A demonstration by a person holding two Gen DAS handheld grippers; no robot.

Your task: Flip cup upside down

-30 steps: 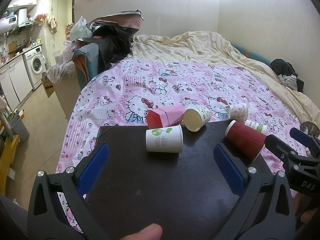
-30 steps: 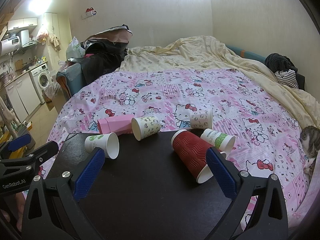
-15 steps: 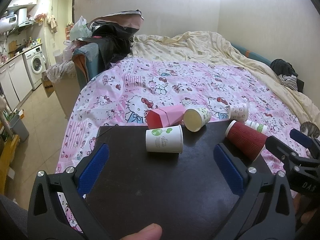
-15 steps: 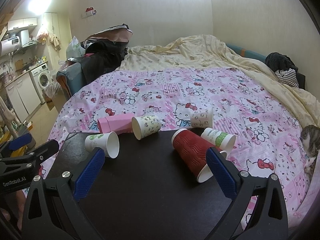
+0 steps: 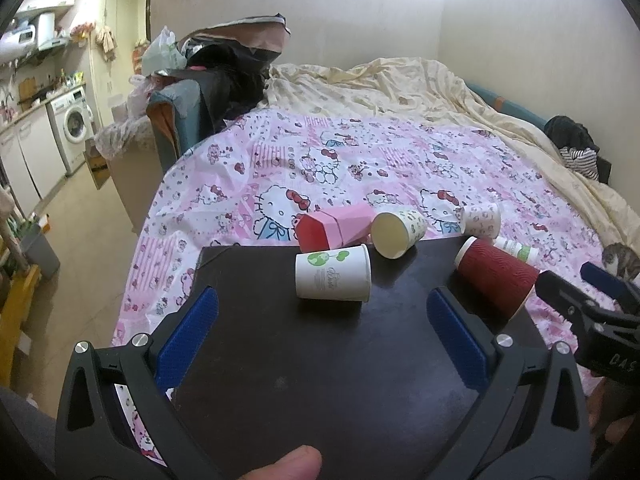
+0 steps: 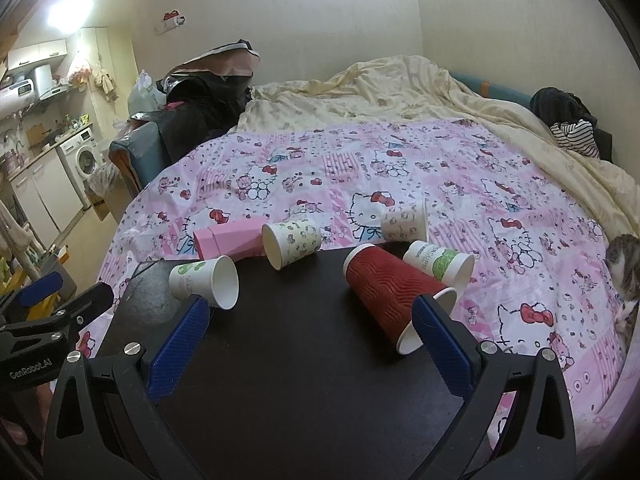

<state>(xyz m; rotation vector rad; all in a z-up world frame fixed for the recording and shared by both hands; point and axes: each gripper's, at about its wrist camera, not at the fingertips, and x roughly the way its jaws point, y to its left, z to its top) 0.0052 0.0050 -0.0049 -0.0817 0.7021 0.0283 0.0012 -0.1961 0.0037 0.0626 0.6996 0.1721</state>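
Note:
Several paper cups lie on their sides on a dark tray on the bed. A white cup with a green print lies centre-left. A red ribbed cup lies at the right. A pink cup, a patterned cup, a small white cup and a green-banded cup lie at the far edge. My left gripper is open and empty, short of the white cup. My right gripper is open and empty, its right finger beside the red cup's rim.
The tray rests on a pink Hello Kitty sheet. A cream duvet lies behind. A cat sits at the right edge of the bed. A chair with bags and a washing machine stand to the left.

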